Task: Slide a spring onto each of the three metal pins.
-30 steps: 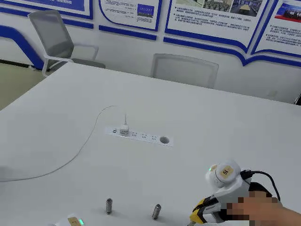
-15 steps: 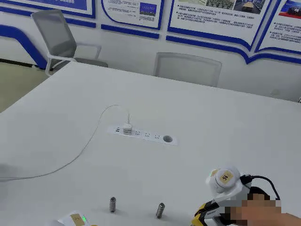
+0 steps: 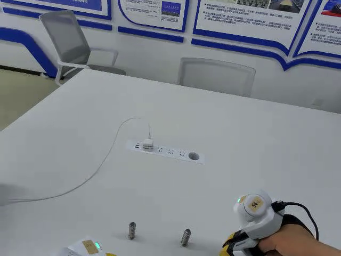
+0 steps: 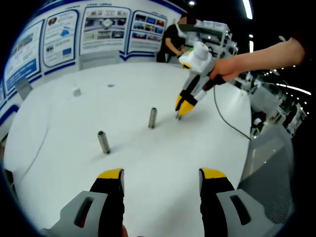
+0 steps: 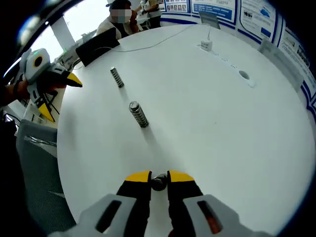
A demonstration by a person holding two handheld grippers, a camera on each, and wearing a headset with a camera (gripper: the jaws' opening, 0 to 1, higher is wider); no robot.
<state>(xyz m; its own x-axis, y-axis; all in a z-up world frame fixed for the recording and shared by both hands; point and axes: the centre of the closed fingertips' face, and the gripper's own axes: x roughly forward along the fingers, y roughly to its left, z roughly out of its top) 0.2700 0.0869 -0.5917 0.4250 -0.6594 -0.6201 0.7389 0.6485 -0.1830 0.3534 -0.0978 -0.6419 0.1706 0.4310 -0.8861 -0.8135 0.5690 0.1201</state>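
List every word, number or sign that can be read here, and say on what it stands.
None reads with certainty.
Blue and white wall posters: print too small.
Yellow round sticker on the right gripper: two dark characters, blurred, perhaps "5L".
Tan label on the left gripper: blurred.

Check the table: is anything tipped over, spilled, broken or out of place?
Nothing stands out. The left spring and the right spring both stand on end on the table, and the right gripper is shut on a small metal piece.
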